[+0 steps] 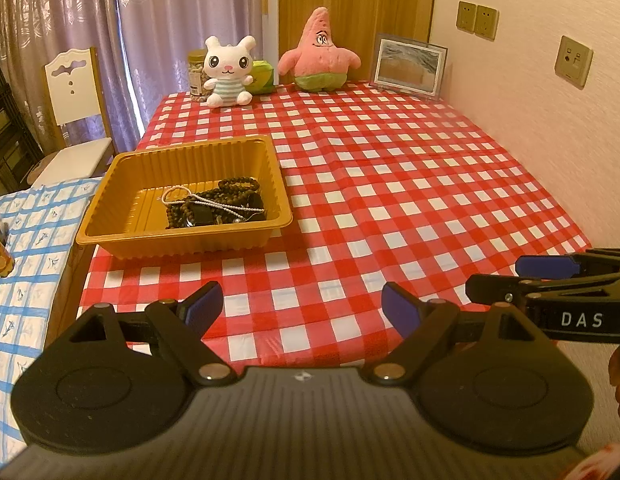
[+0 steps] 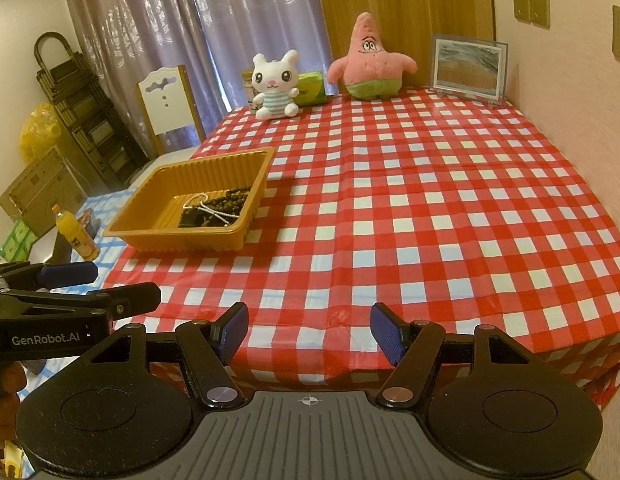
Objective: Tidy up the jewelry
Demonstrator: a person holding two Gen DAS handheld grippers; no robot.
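Note:
A gold plastic tray [image 1: 110, 200] stands on the left side of the red-checked table [image 1: 390, 184]. In it lies a pile of jewelry [image 1: 218, 204]: dark bead strings, a white beaded string and black pieces. The tray [image 2: 150, 204] and jewelry [image 2: 218, 208] also show in the right wrist view. My left gripper [image 1: 302, 308] is open and empty, near the table's front edge, nearer than the tray. My right gripper [image 2: 308, 330] is open and empty at the front edge; it shows from the side in the left wrist view [image 1: 506, 276].
A white bunny plush [image 1: 229, 70], a pink starfish plush [image 1: 320, 52], a jar [image 1: 197, 76], a green box [image 1: 262, 76] and a framed picture [image 1: 408, 66] stand along the far edge. A blue-checked table [image 1: 26, 264] with an orange bottle [image 2: 76, 236] adjoins on the left. A chair [image 1: 76, 120] stands behind.

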